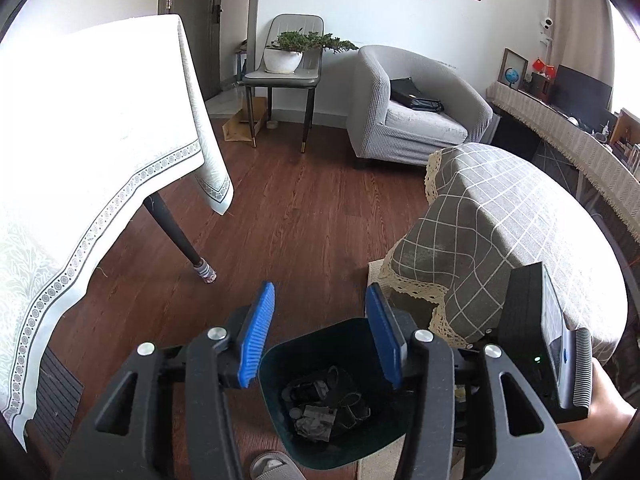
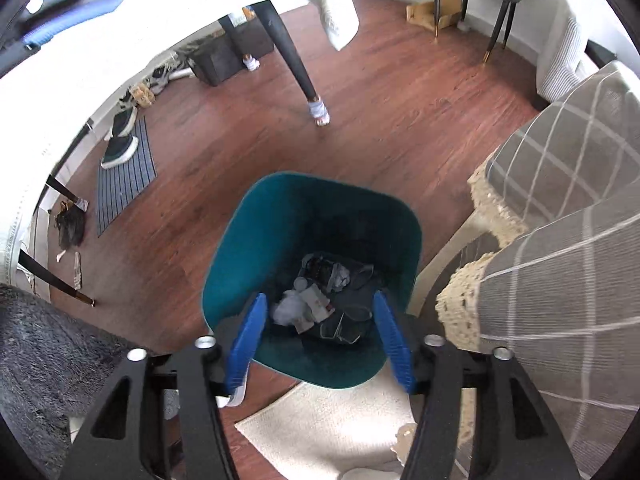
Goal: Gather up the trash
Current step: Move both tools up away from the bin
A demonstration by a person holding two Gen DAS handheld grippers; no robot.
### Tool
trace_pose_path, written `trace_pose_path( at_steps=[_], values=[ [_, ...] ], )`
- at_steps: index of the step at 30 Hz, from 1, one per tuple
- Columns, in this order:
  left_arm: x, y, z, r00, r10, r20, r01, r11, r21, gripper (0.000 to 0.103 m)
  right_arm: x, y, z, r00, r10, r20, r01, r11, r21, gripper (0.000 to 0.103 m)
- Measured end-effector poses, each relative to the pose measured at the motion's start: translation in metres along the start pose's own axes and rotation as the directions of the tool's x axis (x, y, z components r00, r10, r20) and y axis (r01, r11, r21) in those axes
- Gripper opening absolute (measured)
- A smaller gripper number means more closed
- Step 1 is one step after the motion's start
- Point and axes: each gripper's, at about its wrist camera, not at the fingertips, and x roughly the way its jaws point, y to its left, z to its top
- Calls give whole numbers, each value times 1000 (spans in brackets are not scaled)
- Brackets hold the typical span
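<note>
Low in both frames sits the teal plastic trash bin (image 2: 312,216) holding crumpled trash (image 2: 316,300); right gripper (image 2: 316,308) hangs above it spread and empty, left gripper (image 1: 320,296) likewise released.

Daylit room, bright. White tablecloth (image 1: 80,128) blown out to pure white, pattern lost except at hem. Same glare on the checked cloth (image 1: 520,216) along its right edge. Teal bin (image 2: 280,216) interior dim, contents murky. Strong fisheye bending and black vignette at corners; upper-left corner in right wrist view smeared.
</note>
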Motion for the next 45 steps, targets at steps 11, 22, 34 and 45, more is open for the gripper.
trace_pose_path(
  at_steps=[11,22,34,45],
  values=[
    [-16,-16,-11,997,18,75,-23,997,68,80,-73,-9,-1,979,-70,192,66,997,31,51],
    [-48,-45,-22,993,31,116,-41,995,87,94,-165,-35,-48,899,-239,368,173,964,202,51],
    [-93,-72,-41,981,75,177,-91,992,86,98,-234,-64,-139,810,-427,401,262,876,405,83],
    [-108,-78,-57,969,144,199,-163,983,83,99,-268,-74,-194,720,-550,423,325,806,495,99]
  ],
)
